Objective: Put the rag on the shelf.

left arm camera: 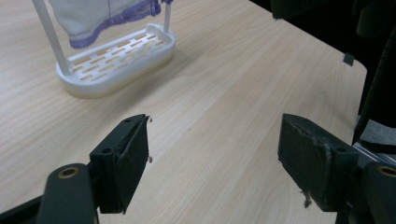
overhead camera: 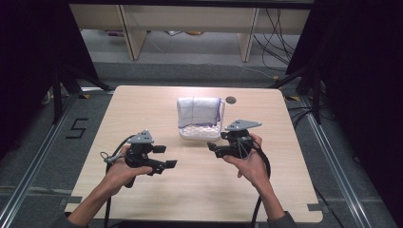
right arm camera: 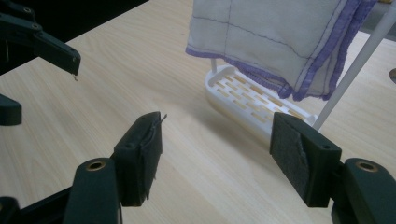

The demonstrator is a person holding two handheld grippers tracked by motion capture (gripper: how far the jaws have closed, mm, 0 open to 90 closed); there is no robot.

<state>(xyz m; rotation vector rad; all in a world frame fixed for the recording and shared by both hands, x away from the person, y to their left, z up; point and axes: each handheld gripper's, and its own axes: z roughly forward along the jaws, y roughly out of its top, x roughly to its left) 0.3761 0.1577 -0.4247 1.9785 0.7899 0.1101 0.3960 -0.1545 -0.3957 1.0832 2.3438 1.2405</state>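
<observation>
While hovering over the pale wood-grain desk [overhead camera: 190,190], sitting wide apart and clamping nothing: jaws of the black left gripper [overhead camera: 161,156], held in the person's left hand [overhead camera: 119,173] at the desk's near left. Showing the same in the left gripper view, both black pads [left arm camera: 126,158] standing well apart over bare wood. Pointing across toward the left, jaws of the black right gripper [overhead camera: 216,149] in the right hand [overhead camera: 249,164], likewise spread and gripping nothing; gaping in the right gripper view, with the rough padded faces [right arm camera: 292,154] open toward a white slotted plastic rack [right arm camera: 252,102]. Standing toward the far middle of the desk, just beyond and beside the right gripper: that white rack [overhead camera: 199,131] with thin upright rods, carrying a folded white cloth with purple stitched edging [overhead camera: 198,111] draped over its top and hanging above the slotted base. Lying just past the rack on the desk's far edge: a small dark round disc [overhead camera: 231,99]. Trailing from each gripper toward the near edge: black cables [overhead camera: 259,204].
</observation>
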